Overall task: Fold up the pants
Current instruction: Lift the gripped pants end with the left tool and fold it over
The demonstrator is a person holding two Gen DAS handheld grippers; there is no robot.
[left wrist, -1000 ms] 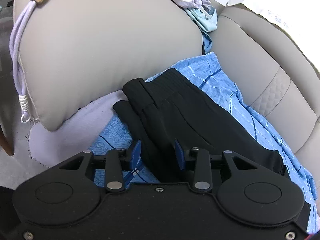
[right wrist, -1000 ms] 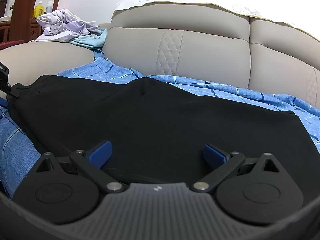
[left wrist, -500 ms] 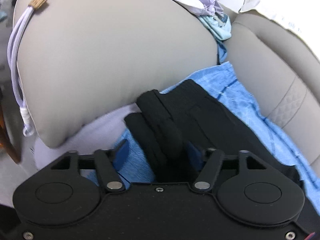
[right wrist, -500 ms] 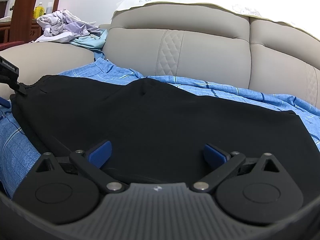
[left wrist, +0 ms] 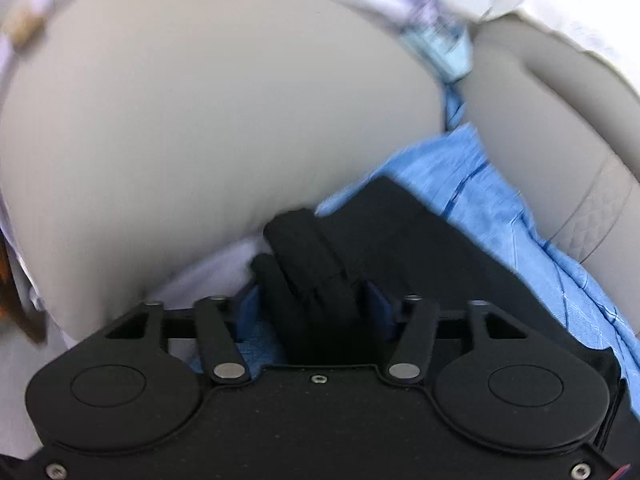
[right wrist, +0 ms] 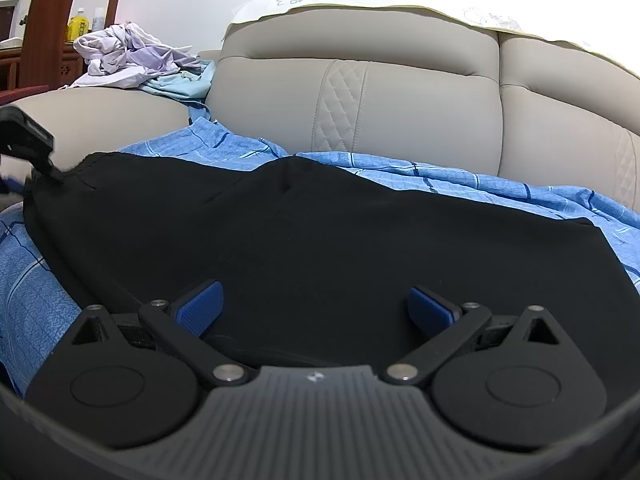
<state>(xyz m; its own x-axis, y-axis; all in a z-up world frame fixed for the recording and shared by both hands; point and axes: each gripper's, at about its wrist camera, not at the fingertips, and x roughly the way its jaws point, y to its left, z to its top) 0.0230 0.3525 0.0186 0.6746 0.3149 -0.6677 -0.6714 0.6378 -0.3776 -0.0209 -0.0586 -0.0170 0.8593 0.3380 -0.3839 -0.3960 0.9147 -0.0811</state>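
Black pants [right wrist: 320,232] lie spread on a blue checked sheet [right wrist: 460,184] on a beige sofa. In the blurred left wrist view the bunched waistband end of the pants [left wrist: 320,272] runs between the blue pads of my left gripper [left wrist: 316,304], which stands open around the fabric. My right gripper [right wrist: 314,306] is wide open, its pads [right wrist: 202,306] resting low over the near edge of the pants. The left gripper's body [right wrist: 24,136] shows at the far left of the right wrist view, at the pants' waistband corner.
The sofa's armrest [left wrist: 200,120] rises right behind the left gripper. A heap of pale clothes [right wrist: 132,60] lies on top of it. The sofa backrest [right wrist: 360,96] stands behind the sheet. Bottles [right wrist: 80,24] and wooden furniture stand at far left.
My left gripper has opened wider and pushed forward around the waistband end, lifting slightly toward the armrest. The right gripper has stayed still and open.
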